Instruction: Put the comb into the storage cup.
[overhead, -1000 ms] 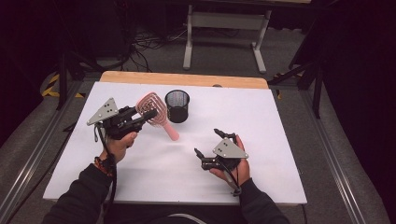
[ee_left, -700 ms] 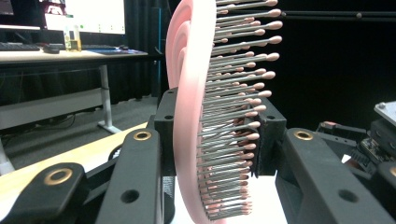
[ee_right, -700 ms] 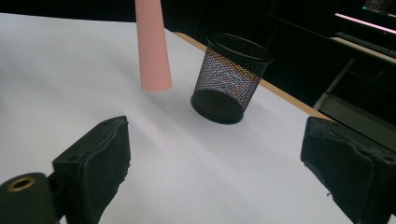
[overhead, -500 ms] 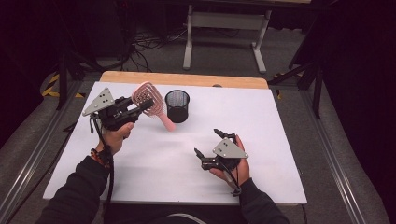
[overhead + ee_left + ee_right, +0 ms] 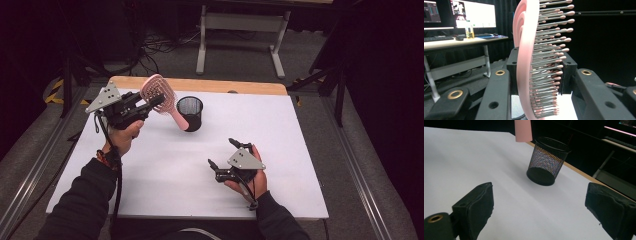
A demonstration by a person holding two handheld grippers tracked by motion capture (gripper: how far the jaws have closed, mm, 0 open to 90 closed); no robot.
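Hairbrush alignment is what matters here: the pink plastic paddle hairbrush with metal bristles [image 5: 162, 100] is clamped at its head by the left gripper [image 5: 152, 102], held up off the white table [image 5: 165, 190] on the far-left side, jaws closed on either side of the head, as the left gripper view confirms with the bristle face [image 5: 549, 62] squeezed between the two black jaws. Its long axis runs diagonally, head up and left, handle pointing down and right, with the handle tip [image 5: 523, 131] hanging just beside and above the near-left rim of the black wire-mesh pen cup [image 5: 190, 112]. Not inside yet; from the right gripper view the tip sits left of the cup [image 5: 547, 161] opening, clear of the rim. Cup stands upright at the far middle of the table. Likely next step is dropping the handle into the cup, so the handle needs to go a bit further right and tip closer to vertical before lowering. Right gripper [image 5: 227, 157] rests near-centre right on the table, jaws apart, holding nothing, well apart from the cup. Left hand is the nearer one and already carrying.
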